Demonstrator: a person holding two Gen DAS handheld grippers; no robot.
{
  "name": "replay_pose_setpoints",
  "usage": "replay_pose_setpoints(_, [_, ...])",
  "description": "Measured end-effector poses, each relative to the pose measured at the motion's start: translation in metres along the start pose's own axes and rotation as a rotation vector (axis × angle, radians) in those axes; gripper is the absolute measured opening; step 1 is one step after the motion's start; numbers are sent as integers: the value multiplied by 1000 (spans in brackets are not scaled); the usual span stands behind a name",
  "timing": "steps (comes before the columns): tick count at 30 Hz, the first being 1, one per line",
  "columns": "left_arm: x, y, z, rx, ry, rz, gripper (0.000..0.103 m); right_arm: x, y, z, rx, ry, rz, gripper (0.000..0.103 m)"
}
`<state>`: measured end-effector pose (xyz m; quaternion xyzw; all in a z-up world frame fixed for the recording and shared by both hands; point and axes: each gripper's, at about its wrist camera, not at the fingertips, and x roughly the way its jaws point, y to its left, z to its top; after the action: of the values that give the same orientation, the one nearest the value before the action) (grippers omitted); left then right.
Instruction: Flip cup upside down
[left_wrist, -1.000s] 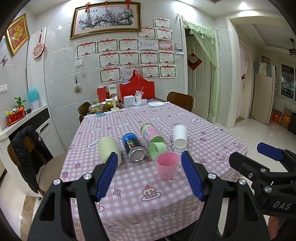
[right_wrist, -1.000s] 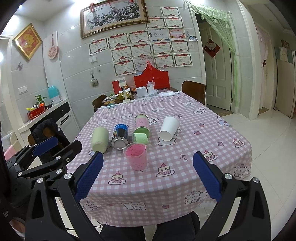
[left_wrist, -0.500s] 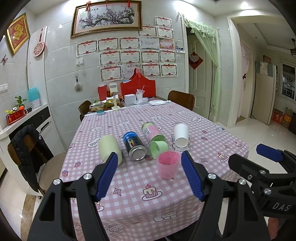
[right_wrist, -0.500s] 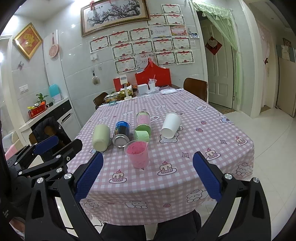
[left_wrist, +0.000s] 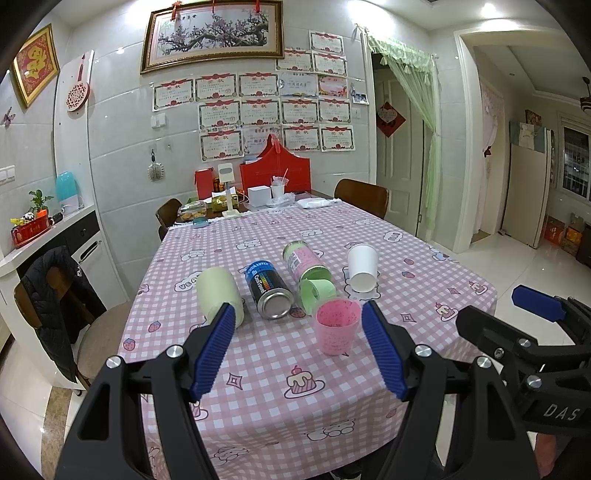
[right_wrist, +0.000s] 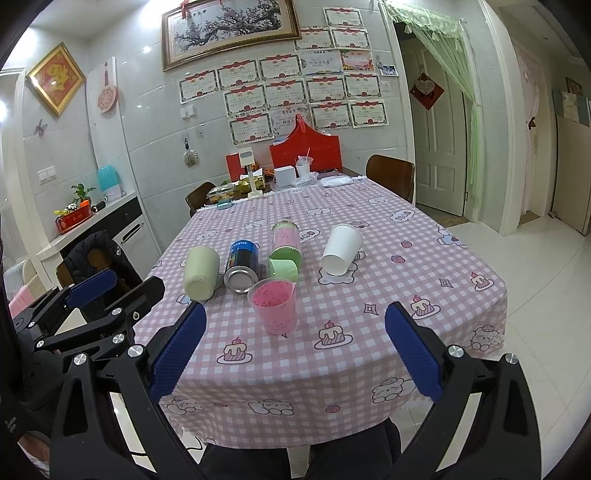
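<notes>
Two handheld grippers hover just off the near edge of the counter, neither touching anything. The left gripper (left_wrist: 297, 347) has its blue fingers (left_wrist: 214, 347) spread wide apart and empty. The right gripper (right_wrist: 295, 350) is likewise spread wide and empty, its fingers (right_wrist: 413, 350) framing the scene from lower down.

The cup (left_wrist: 337, 325), pink and translucent, stands upright with its mouth up, near the near edge of the counter (left_wrist: 406, 254), roughly midway along it. From the left gripper's view it sits just inside the right finger, not centred in the gap.

Just behind the cup lies a row of tipped-over things: a pale tumbler (left_wrist: 221, 293) toward the left edge, a dark can (left_wrist: 269, 293), a green and pink canister (left_wrist: 306, 264) with a loose green lid (left_wrist: 317, 293) close to the cup, and a white paper cup (left_wrist: 362, 267) toward the right edge.

Risks, as a judgement: the cup looks light, so an off-centre closing finger could knock it over or push it into the lid and can behind. Squeezing too hard may buckle its thin wall. The checked cloth might drag and bunch. Turning the cup so near the edge could let it drop to the floor if the grip slips.
</notes>
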<state>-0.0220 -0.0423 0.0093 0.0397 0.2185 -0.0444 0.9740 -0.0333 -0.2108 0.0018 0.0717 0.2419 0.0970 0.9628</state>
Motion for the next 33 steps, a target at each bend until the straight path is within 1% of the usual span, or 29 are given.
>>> replay_pose_setpoints(33, [4, -2, -1, 0, 11, -3, 70, 4, -8, 1, 4, 14, 1, 94])
